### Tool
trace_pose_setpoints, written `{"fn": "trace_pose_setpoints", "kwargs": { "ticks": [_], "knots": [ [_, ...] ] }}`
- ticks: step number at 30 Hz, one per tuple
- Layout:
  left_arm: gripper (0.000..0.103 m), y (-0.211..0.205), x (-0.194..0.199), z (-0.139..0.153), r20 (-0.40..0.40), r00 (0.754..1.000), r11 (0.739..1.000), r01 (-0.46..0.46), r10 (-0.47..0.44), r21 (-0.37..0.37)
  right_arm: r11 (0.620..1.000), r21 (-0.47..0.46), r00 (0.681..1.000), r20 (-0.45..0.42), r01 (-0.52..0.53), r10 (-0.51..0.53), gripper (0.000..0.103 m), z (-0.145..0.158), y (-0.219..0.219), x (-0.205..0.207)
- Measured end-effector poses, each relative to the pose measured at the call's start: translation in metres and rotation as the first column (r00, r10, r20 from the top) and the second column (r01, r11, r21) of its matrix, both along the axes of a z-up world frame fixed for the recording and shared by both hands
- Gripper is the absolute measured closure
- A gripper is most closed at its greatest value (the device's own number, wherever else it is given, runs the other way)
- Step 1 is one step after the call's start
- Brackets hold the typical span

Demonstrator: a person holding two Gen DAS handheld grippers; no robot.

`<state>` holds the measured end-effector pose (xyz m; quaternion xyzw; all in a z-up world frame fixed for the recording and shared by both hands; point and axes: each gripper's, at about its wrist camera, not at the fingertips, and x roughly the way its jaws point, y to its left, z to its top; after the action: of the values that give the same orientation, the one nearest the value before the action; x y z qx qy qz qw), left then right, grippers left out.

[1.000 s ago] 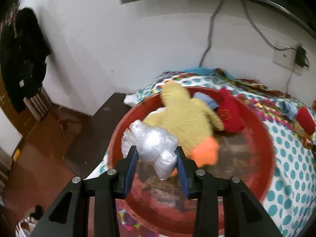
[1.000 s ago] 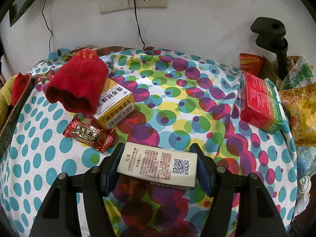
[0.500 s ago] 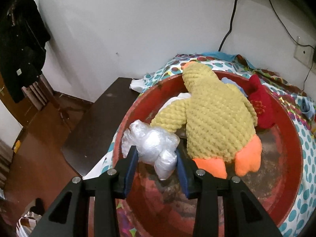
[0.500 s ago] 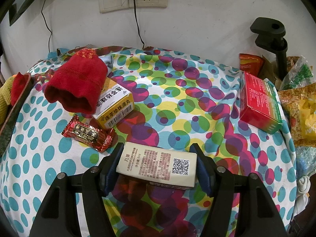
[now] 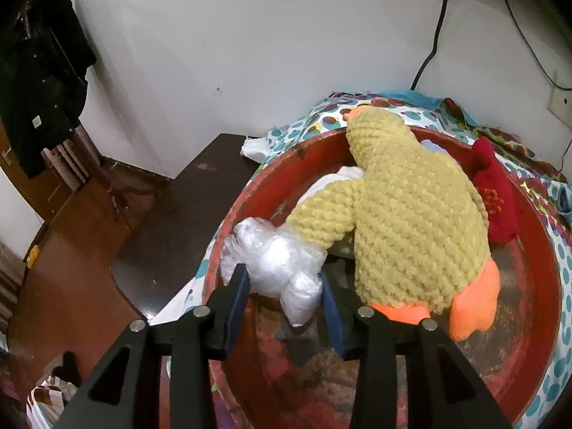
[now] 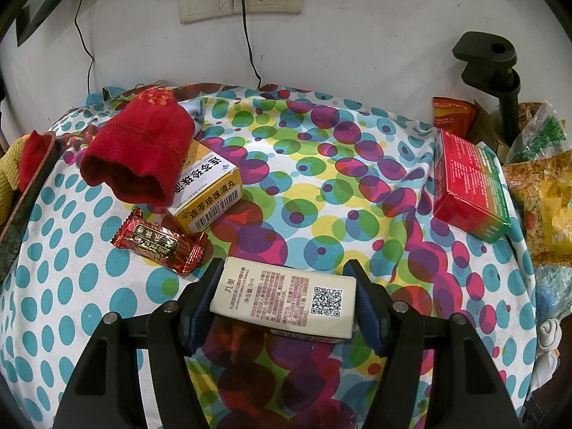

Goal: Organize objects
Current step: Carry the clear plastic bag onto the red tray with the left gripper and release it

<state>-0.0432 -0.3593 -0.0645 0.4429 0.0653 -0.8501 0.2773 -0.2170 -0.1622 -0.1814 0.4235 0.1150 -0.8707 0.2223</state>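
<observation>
Left gripper (image 5: 286, 298): held over the near rim of the red basin, pointed steeply downward; its jaws have just been opening, with the crumpled clear plastic bag (image 5: 275, 268) between the blue pads and the pads seen at or just off its sides; whether it is still pinched cannot be told.

Plastic bag: seen at the basin's near-left edge, touching the wing of the yellow plush duck (image 5: 404, 214).

Red basin (image 5: 536, 279): set on the polka-dot cloth (image 6: 304, 186); the duck is laid inside it with its orange feet toward the camera, and a red sock (image 5: 495, 196) is tucked along its far side.

Right gripper (image 6: 284, 298): clamped on the two ends of a cream carton (image 6: 286, 296) printed with a QR code, held just above the cloth.

On the cloth: a yellow medicine box (image 6: 211, 189) is partly covered by a second red sock (image 6: 139, 153); a red foil sweet (image 6: 161, 245) lies just beside the box; a red and green carton (image 6: 468, 193) rests well apart at the right edge.

Backdrop: white wall, sockets (image 6: 243, 0) with plugged-in leads.
</observation>
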Motion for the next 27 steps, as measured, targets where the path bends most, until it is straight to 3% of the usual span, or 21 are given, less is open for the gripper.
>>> {"fn": "trace_pose_setpoints", "kwargs": {
  "ticks": [5,14,27],
  "knots": [
    [0.059,-0.003,0.003,-0.007,0.027,1.0,1.0,-0.018,0.017,0.023,1.0,-0.001,1.0,0.0,-0.007,0.007,0.038,0.001,0.005,-0.001],
    [0.054,0.005,0.018,0.002,0.005,1.0,0.999,-0.003,0.003,0.042,1.0,-0.001,1.0,0.0,-0.021,0.021,0.038,0.003,0.014,-0.003],
    [0.054,0.049,0.043,0.023,-0.017,1.0,1.0,0.026,-0.026,0.005,0.999,-0.005,0.999,0.002,-0.039,0.039,0.038,0.005,0.027,-0.006]
  ]
}}
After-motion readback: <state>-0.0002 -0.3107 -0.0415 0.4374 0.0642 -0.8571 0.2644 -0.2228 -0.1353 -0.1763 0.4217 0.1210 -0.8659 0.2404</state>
